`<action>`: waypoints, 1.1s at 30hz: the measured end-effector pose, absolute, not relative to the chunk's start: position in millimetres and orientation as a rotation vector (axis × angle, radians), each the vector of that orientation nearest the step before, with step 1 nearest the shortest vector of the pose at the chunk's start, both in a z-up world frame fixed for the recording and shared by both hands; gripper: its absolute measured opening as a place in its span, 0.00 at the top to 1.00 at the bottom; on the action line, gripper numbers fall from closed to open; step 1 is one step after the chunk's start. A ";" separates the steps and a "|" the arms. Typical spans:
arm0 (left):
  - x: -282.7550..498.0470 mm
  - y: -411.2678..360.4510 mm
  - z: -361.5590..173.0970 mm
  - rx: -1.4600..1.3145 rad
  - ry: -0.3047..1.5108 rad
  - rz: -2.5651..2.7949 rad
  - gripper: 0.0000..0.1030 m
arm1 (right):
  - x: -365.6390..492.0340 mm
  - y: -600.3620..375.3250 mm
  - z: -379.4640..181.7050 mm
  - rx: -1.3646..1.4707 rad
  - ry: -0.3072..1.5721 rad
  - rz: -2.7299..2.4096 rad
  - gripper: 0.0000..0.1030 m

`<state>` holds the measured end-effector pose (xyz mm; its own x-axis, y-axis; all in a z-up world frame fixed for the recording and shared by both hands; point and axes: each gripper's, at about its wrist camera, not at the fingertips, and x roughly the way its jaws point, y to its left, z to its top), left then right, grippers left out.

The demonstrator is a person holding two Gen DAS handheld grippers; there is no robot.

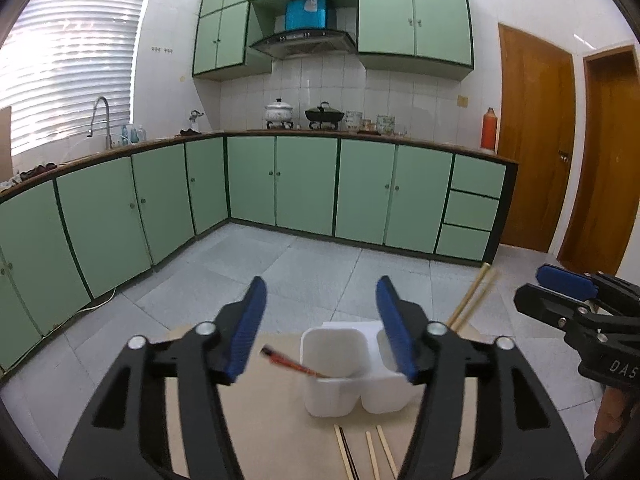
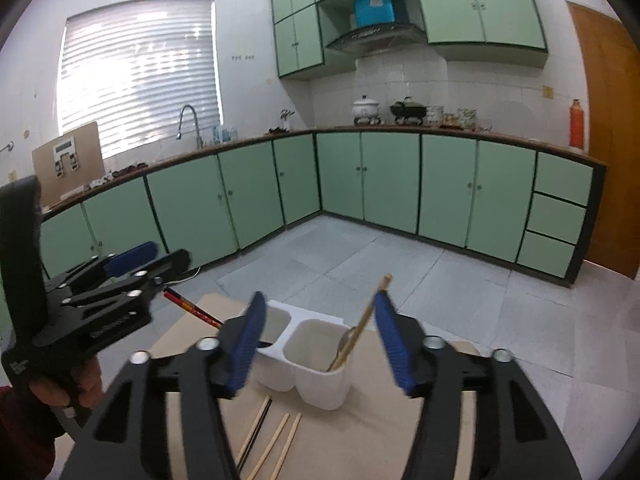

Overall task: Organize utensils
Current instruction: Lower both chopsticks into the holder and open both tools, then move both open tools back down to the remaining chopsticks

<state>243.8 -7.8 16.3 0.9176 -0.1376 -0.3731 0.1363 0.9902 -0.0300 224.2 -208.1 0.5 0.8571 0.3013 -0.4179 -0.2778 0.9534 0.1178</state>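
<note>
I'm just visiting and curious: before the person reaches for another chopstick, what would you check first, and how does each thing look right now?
1. Left gripper open and empty: ok.
2. Right gripper open and empty: ok.
3. White holder upright on the table: ok.
4. Dark chopsticks resting in the holder's left cup: ok.
5. Pale chopsticks leaning in the right cup: ok.
6. Loose chopsticks lying on the table in front of the holder, still to be picked up: not ok.
</note>
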 end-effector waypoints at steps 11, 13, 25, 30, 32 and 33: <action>177.8 1.6 -15.3 -0.042 0.396 -0.130 0.25 | 167.4 -213.4 -26.6 0.088 0.427 0.250 0.19; 167.4 3.2 -27.0 -0.050 0.411 -0.119 0.22 | 160.3 -211.6 -37.5 0.096 0.437 0.247 0.16; 132.5 10.0 -99.3 0.007 0.498 -0.079 0.16 | 139.5 -201.3 -116.7 0.119 0.555 0.183 0.08; 122.1 14.5 -121.3 0.025 0.538 -0.075 0.14 | 126.7 -201.6 -138.4 0.127 0.584 0.159 0.07; 118.9 14.5 -128.0 0.034 0.551 -0.074 0.14 | 122.1 -202.5 -146.0 0.136 0.598 0.152 0.07; 117.7 14.7 -131.5 0.040 0.561 -0.075 0.14 | 120.7 -202.8 -149.2 0.141 0.604 0.151 0.07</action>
<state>117.7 14.7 -131.5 0.8442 -0.0602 -0.5326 0.0819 0.9965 0.0172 120.7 -202.8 -149.2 0.8128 0.1822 -0.5533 -0.1000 0.9794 0.1756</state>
